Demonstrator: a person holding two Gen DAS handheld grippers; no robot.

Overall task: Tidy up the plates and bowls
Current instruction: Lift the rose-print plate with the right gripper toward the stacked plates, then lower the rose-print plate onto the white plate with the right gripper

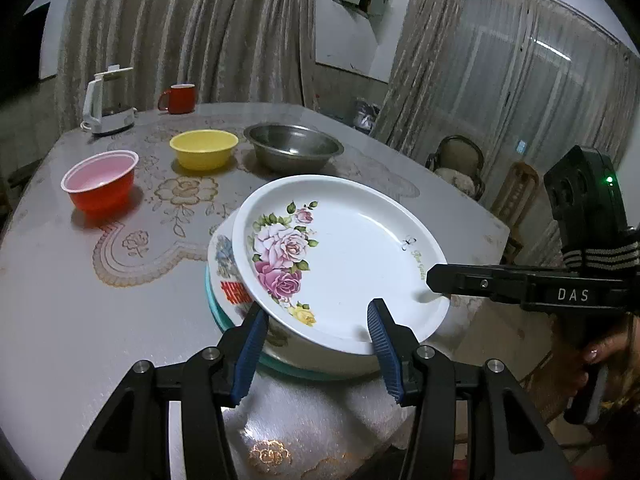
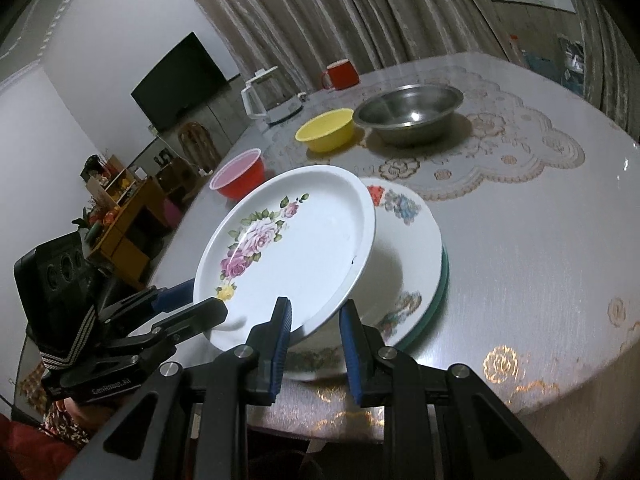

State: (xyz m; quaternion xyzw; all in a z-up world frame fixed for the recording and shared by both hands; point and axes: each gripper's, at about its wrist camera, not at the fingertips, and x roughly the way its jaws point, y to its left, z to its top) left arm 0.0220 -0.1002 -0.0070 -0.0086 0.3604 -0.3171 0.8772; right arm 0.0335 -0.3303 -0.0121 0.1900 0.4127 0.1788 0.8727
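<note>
A white rose-patterned plate [image 1: 348, 256] is tilted over a stack of a white printed plate [image 1: 224, 264] and a teal plate [image 1: 224, 320] at the table's near edge. My left gripper [image 1: 318, 320] is open, its jaws either side of the rose plate's near rim. My right gripper [image 2: 314, 320] is open too, with the rose plate [image 2: 296, 248] rim between its blue pads [image 2: 282, 332]. Each gripper shows in the other's view, reaching the plate's rim. A red bowl [image 1: 100, 184], a yellow bowl [image 1: 204, 148] and a steel bowl [image 1: 294, 148] stand farther back.
A white kettle [image 1: 106, 104] and a red mug [image 1: 180, 98] stand at the table's far side. A lace cloth [image 1: 168, 216] covers the table's middle. Chairs [image 1: 460, 164] stand beyond the right edge. Curtains hang behind.
</note>
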